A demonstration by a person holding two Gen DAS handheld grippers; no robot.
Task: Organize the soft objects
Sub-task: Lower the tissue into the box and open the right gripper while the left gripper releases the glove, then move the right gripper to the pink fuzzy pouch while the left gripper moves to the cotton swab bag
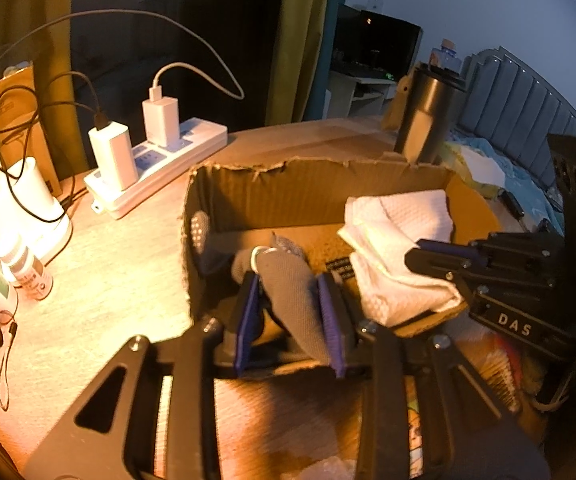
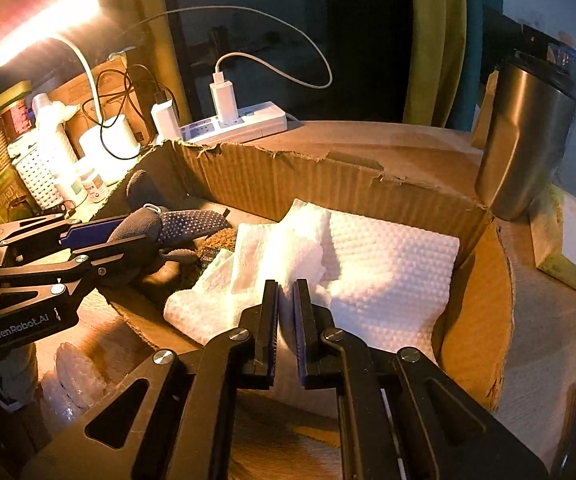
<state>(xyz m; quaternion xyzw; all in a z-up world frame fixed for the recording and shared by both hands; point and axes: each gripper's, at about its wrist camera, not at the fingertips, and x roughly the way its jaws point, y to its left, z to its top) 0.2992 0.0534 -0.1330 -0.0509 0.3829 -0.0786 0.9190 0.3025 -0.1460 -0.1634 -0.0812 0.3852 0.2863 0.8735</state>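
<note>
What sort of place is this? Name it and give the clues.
Most likely a bedroom, at a cluttered desk or side table. A padded headboard and rumpled bedding lie to the right, and a lit desk lamp and loaded power strip share the wooden top.

1. The box (image 1: 319,196) sits on the desk (image 1: 128,264), with the sock (image 1: 291,292) in its left part and the towel (image 1: 399,248) in its right part.
2. The left gripper (image 1: 291,312) reaches in over the near wall, the sock between its fingers.
3. The right gripper (image 2: 286,320) comes in at the near right, its fingers closed on the towel's near edge.
4. Behind the box to the left lies the power strip (image 1: 160,168), two chargers (image 1: 114,156) plugged into it.
5. Left of the strip stand bottles (image 1: 24,268).
6. Behind the box's right corner stands the tumbler (image 2: 527,140).
</note>
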